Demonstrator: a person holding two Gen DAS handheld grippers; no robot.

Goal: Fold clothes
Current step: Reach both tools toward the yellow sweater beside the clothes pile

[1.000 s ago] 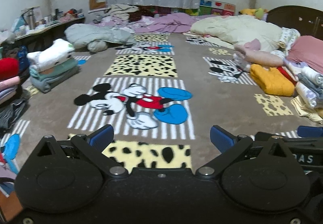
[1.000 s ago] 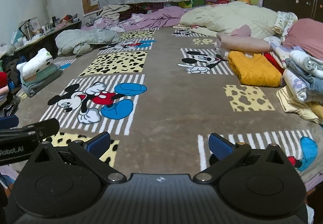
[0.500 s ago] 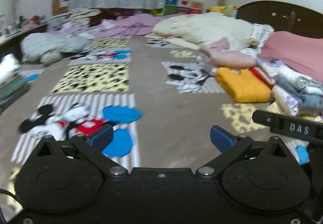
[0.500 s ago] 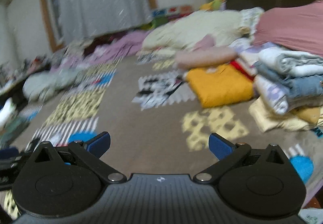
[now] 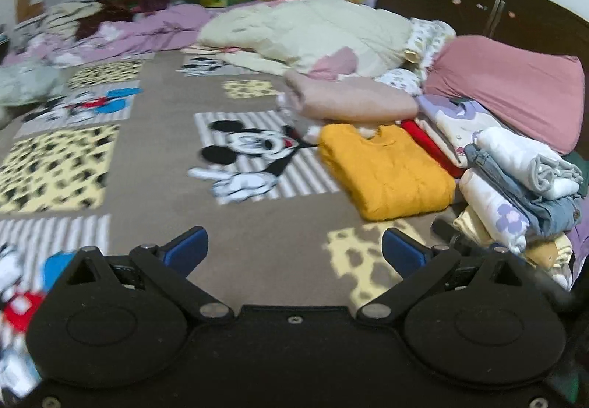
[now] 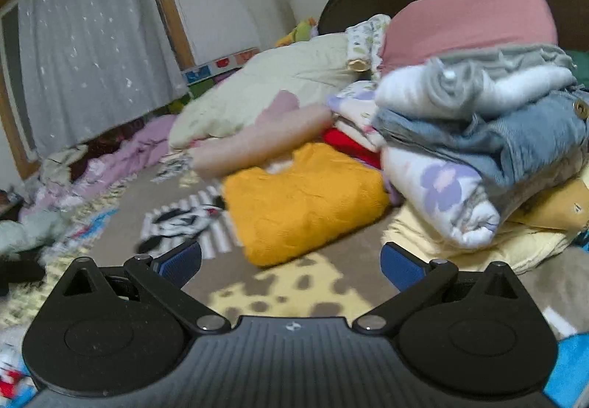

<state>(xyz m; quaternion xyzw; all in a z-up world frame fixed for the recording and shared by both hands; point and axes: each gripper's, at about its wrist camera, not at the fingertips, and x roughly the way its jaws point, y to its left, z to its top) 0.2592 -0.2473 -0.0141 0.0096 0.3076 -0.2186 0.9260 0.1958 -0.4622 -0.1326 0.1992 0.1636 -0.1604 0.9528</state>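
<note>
Blanket (image 5: 176, 216) with cartoon-mouse panels covers the bed, its brown middle bare, probably kept free as a folding surface. Over it the left gripper (image 5: 294, 248) hangs released, blue pads apart and holding nothing. Right of centre lies the folded mustard sweater (image 5: 386, 172), with a pink roll (image 5: 349, 100) behind it and the stack of folded clothes (image 5: 515, 194) at the bed's right edge, seemingly sorted aside. The right gripper (image 6: 291, 264) is likewise spread and empty, aimed between sweater (image 6: 305, 201) and stack (image 6: 478, 135). Only the left view shows the mouse panel fully; only the right shows the stack's rolled layers close, denim under white.
</note>
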